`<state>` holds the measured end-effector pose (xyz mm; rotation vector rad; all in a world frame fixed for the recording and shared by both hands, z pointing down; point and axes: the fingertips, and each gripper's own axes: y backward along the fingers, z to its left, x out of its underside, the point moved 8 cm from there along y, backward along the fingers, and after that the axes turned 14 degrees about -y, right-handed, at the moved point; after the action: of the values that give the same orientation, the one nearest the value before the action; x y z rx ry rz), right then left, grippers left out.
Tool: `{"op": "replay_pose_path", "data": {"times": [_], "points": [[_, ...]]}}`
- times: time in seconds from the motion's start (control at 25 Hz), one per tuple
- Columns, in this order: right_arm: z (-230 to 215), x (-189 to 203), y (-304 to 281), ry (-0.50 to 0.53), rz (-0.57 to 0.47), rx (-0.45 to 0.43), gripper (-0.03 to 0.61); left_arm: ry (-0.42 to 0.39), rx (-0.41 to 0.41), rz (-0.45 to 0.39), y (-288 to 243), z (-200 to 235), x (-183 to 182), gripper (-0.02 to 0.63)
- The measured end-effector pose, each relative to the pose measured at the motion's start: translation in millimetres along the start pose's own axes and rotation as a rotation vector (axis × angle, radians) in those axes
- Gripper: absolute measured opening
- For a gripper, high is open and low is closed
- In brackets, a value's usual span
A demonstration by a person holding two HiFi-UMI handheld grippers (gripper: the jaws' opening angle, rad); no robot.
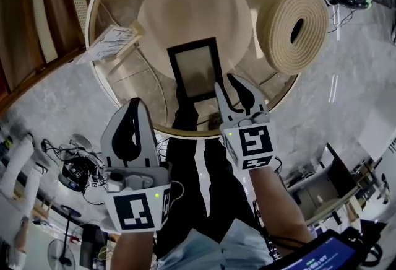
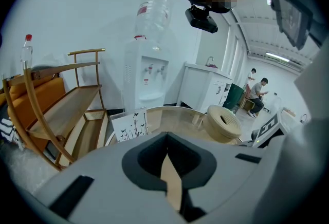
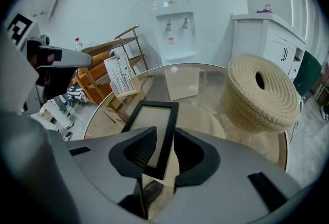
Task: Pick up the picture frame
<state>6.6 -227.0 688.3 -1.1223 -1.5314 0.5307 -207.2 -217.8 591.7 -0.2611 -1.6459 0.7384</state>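
The black picture frame [image 1: 197, 69] lies flat on a beige round mat [image 1: 192, 8] on the round glass table [image 1: 106, 86]. My right gripper [image 1: 228, 84] is open at the frame's near right corner. In the right gripper view the frame's [image 3: 149, 117] right border runs between the two jaws of the right gripper [image 3: 165, 134], and a gap shows at the pads. My left gripper [image 1: 132, 106] hangs lower left, just off the table's near rim, away from the frame. In the left gripper view the left gripper's [image 2: 167, 140] tips meet, with nothing held.
A thick coil of pale rope [image 1: 294, 27] sits on the table's right side, close to the frame. A printed card on a wooden stand [image 1: 111, 43] is at the left rim. A wooden shelf [image 1: 37, 8] stands to the left. Cables and gear [image 1: 77, 173] lie on the floor.
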Motion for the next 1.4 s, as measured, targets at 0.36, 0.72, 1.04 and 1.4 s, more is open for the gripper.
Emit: {"op": "replay_pose_path", "data": {"times": [0.36, 0.72, 1.04, 1.4], "points": [[-3, 16, -19, -0.013, 0.043, -0.005, 0.120, 0.008, 0.004, 0.026, -5, 1, 14, 0.015], [-8, 23, -30, -0.032, 0.048, -0.007, 0.120, 0.010, 0.013, 0.031, -7, 3, 20, 0.015], [-10, 24, -30, -0.095, 0.033, -0.036, 0.107, 0.009, 0.012, 0.026, -8, 5, 17, 0.015], [-10, 18, -23, -0.140, 0.016, -0.017, 0.081, -0.009, 0.008, 0.018, -3, 8, 8, 0.015]]}}
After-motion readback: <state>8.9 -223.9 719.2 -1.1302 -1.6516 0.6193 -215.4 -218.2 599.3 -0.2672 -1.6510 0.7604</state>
